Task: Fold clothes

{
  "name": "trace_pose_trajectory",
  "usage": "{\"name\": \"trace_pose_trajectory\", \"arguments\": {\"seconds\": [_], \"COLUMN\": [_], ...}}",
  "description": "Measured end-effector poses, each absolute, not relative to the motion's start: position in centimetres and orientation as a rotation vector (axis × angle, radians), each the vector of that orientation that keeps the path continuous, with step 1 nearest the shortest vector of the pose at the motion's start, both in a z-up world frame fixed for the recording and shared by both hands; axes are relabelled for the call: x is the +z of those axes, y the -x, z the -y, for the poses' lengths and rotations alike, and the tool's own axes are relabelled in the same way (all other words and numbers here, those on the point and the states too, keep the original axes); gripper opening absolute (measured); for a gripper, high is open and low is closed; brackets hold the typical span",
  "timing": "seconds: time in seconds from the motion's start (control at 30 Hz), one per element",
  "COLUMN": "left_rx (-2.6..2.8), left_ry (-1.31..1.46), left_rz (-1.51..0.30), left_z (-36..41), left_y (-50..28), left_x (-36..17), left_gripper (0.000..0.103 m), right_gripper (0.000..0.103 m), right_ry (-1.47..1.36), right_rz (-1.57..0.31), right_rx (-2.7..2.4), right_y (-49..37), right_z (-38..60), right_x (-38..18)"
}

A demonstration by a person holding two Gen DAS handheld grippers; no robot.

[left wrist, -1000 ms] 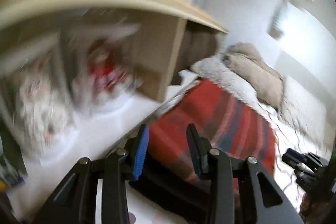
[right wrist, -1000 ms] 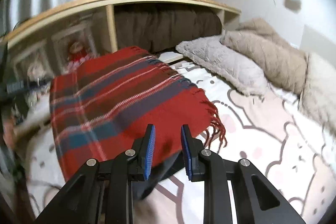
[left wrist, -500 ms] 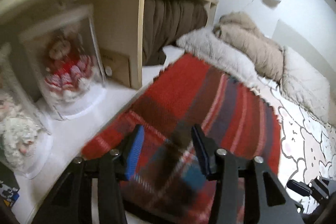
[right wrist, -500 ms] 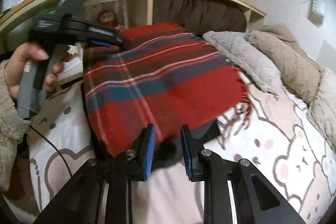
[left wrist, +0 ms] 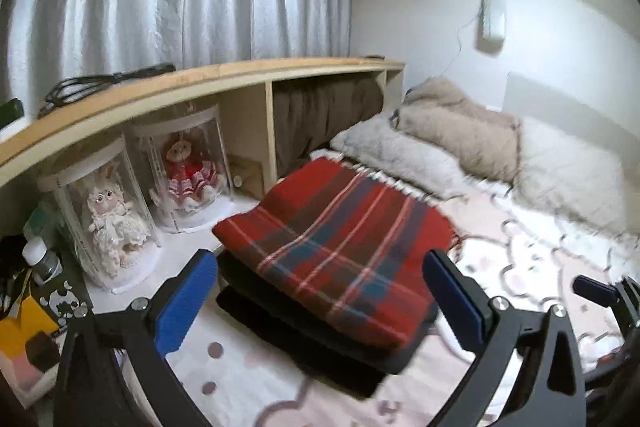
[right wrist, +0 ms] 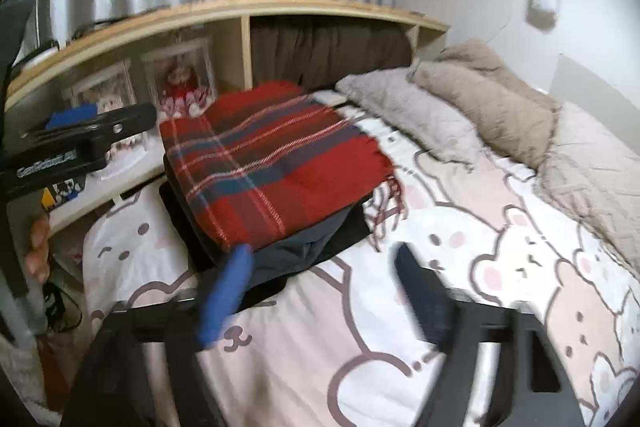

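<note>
A folded red plaid blanket [left wrist: 340, 227] [right wrist: 272, 163] lies on a stack of dark folded clothes [left wrist: 344, 359] [right wrist: 308, 247] on the bear-print bed sheet [left wrist: 256, 387] [right wrist: 460, 227]. My left gripper [left wrist: 320, 267] hovers just short of the stack's near edge. Its jaws are opening wide, and its blue pads [left wrist: 188, 303] touch nothing. It also shows at the left of the right wrist view, where the left gripper [right wrist: 100, 127] is held by a hand. My right gripper [right wrist: 322, 259] sits back from the stack's corner, blurred, with its jaws opening and nothing gripped. Its tip [left wrist: 596, 289] shows at the left wrist view's right edge.
A wooden shelf [left wrist: 224, 75] runs along the bed's far side, holding two dolls in clear cases [left wrist: 108, 211] [left wrist: 188, 167] and brown cloth [left wrist: 324, 115]. Grey and beige pillows [left wrist: 452, 135] [right wrist: 484, 103] lie at the head. A bottle [left wrist: 42, 261] and a yellow box [left wrist: 20, 327] stand at the left.
Both grippers have gone from narrow to wide open and pulled back from the blanket. The blanket now lies flat on the dark stack.
</note>
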State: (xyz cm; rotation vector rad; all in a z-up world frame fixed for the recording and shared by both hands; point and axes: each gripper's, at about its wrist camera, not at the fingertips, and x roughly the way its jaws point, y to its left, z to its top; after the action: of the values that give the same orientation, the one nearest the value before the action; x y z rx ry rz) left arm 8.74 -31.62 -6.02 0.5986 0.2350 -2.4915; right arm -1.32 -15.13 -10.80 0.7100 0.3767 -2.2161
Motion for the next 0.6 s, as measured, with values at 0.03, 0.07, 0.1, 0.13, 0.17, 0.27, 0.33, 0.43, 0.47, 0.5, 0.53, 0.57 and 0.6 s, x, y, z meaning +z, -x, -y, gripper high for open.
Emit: {"name": "trace_pose_trajectory", "arguments": {"seconds": [0.03,0.07,0.1,0.13,0.17,0.27,0.33,0.43,0.47,0.5,0.53,0.57,0.6], "left_rx": [-2.52,-2.541,-2.56,-2.553,-2.546,-2.522,-2.521,-2.541,-2.539,-2.535,-2.532,-2.529,-2.535], "left_ry": [-0.58,-0.564,-0.548,-0.535,-0.523,-0.532,-0.565,-0.595,-0.595,-0.591,-0.59,-0.589,-0.597], "left_rz": [-0.256,-0.266,-0.271,-0.231,-0.192,-0.113,-0.109,-0.126,-0.115,-0.097,-0.081,-0.066,-0.061], "left_z": [31.0,30.4,29.8,28.9,28.0,25.5,24.2,22.1,21.6,20.8,19.9,19.1,18.5], "left_y": [-9.2,-9.6,-10.0,-10.5,-11.0,-12.1,-12.9,-13.7,-13.9,-14.2,-14.4,-14.6,-14.8], "left_x": [-5.2,-4.5,-3.9,-3.2,-2.6,-1.2,-0.5,0.2,0.3,0.4,0.4,0.4,0.3], "left_gripper": [0.103,0.103,0.103,0.103,0.103,0.103,0.103,0.103,0.103,0.103,0.103,0.103,0.103], "right_gripper": [0.103,0.103,0.103,0.103,0.103,0.103,0.103,0.103,0.103,0.103,0.103,0.103,0.103], "right_ry": [-0.692,-0.671,-0.65,-0.639,-0.63,-0.625,-0.619,-0.608,-0.606,-0.605,-0.605,-0.607,-0.609], "right_rz": [-0.37,-0.372,-0.387,-0.402,-0.417,-0.403,-0.381,-0.41,-0.425,-0.442,-0.456,-0.461,-0.458], "right_rx": [-2.234,-2.25,-2.262,-2.278,-2.299,-2.33,-2.347,-2.372,-2.38,-2.386,-2.391,-2.391,-2.39], "right_y": [0.9,0.5,0.2,0.0,-0.2,-0.8,-1.5,-2.7,-3.0,-3.4,-3.9,-4.2,-4.6], "right_z": [14.3,13.4,12.6,11.9,11.3,9.2,7.8,6.1,5.6,5.1,4.5,3.9,3.1], "right_x": [-10.2,-9.6,-9.2,-8.9,-8.6,-7.6,-7.1,-6.6,-6.6,-6.5,-6.5,-6.4,-6.3]}}
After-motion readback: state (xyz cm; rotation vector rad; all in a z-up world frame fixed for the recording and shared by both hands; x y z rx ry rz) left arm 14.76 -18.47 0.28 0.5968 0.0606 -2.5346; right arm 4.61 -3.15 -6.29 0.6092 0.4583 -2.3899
